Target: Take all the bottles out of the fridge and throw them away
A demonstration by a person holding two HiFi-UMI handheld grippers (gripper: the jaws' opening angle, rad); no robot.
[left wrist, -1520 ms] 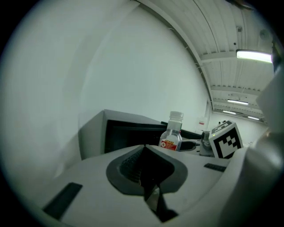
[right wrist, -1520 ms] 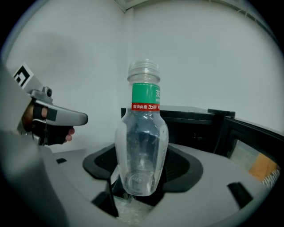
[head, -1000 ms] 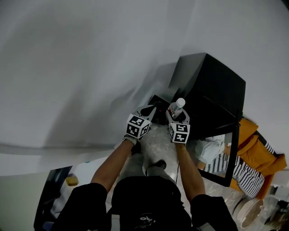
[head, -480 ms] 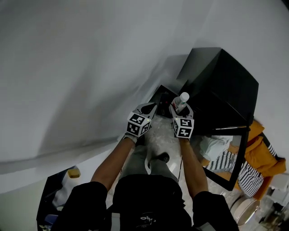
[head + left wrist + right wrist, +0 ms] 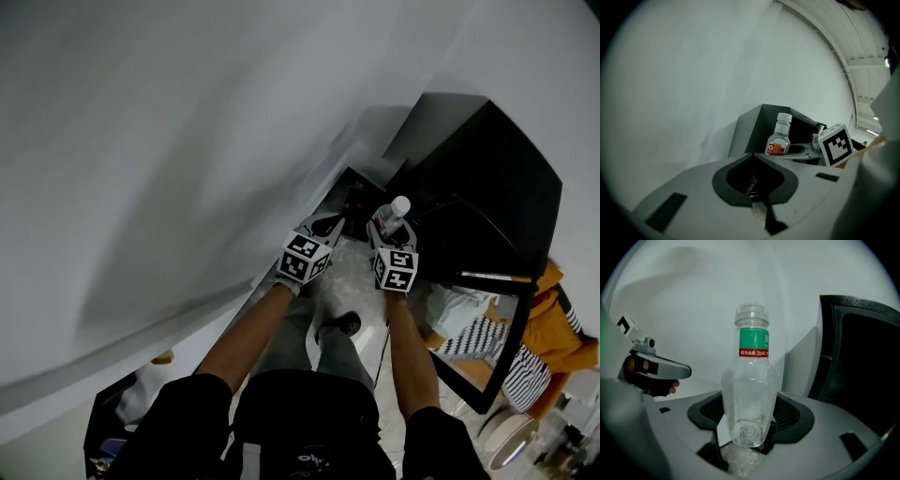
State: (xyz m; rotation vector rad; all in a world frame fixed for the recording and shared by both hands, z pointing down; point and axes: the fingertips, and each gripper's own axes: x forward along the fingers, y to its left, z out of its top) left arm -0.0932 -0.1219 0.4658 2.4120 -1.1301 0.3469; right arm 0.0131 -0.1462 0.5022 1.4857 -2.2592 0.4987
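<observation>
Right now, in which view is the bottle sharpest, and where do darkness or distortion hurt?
Right gripper view: bottle sharp, corners vignetted black. Left gripper view: dim, fisheye-bent, bottle small. Head view: wall curved by the lens, fridge interior nearly black.

1. The bottle (image 5: 750,394) is clear plastic and looks empty. It has a green label with a thin red band round its shoulder and a pale top.
2. It stands upright, base down, clamped at its lower part between the jaws of the right gripper (image 5: 749,425). Neck and label rise well above the jaws.
3. The fridge (image 5: 862,362) is black. It stands just right of that gripper and beyond it, with its dark inside showing.
</observation>
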